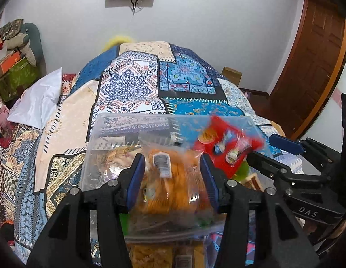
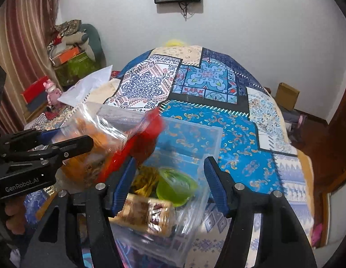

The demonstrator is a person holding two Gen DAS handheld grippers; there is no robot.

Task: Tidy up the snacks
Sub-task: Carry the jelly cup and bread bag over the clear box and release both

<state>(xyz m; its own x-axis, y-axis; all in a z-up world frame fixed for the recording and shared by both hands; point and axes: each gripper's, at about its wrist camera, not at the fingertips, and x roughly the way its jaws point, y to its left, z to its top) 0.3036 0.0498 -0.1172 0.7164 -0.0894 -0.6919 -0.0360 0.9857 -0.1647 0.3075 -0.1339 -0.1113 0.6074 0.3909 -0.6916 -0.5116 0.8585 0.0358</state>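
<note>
A clear plastic bin (image 1: 99, 134) (image 2: 208, 138) sits on the patterned bedspread and holds snack packs. My left gripper (image 1: 173, 178) is open above the bin, with a clear bag of orange snacks (image 1: 177, 178) between its fingers, apparently loose. A blurred red snack pack (image 1: 226, 147) (image 2: 137, 147) hangs at the bin's right, beside my right gripper's fingers (image 1: 262, 160). My right gripper (image 2: 170, 178) is open over the bin, above a green cup (image 2: 175, 185) and a brown wrapped pack (image 2: 146, 212). The left gripper (image 2: 50, 147) shows at the left of the right wrist view.
The bedspread (image 1: 150, 84) (image 2: 240, 134) covers the bed. A white pillow (image 1: 39, 102) lies at the left. Boxes and stuffed toys (image 2: 72, 51) are stacked by the far wall. A cardboard box (image 2: 287, 96) sits on the floor at the right. A wooden door (image 1: 313, 67) stands right.
</note>
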